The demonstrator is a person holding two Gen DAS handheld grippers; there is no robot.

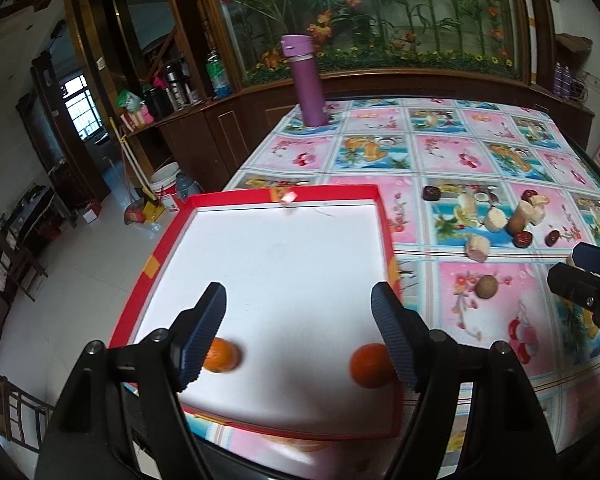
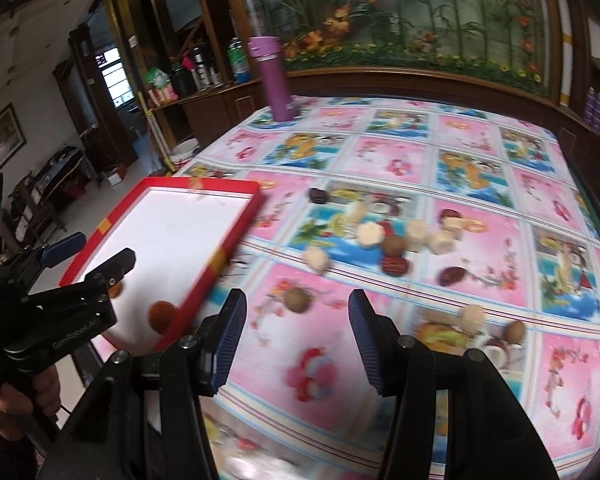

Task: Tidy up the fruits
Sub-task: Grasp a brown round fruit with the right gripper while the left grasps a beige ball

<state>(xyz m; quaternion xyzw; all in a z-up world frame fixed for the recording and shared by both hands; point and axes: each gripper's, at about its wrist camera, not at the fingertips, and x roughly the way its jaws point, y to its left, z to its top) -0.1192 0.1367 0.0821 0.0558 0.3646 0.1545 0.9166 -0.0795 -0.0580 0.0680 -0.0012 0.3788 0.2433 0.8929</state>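
We note the left gripper (image 1: 298, 332) jaws wide apart, empty, above two oranges (image 1: 370, 365) in the red tray (image 1: 284, 192); right gripper (image 2: 296, 340) jaws open, empty, over the tablecloth (image 2: 440, 152).

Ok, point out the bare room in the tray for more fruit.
The tray is bare from its far rim down to the two oranges near the front edge, with a gap between them. Crowded: the fruit cluster on the cloth right of the tray.

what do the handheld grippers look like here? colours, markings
Both are black plastic frames with visible bolts. The left gripper and right gripper have dark blue ribbed pads on the jaws. White lettering marks the left one's body; it is too blurred to read for certain.
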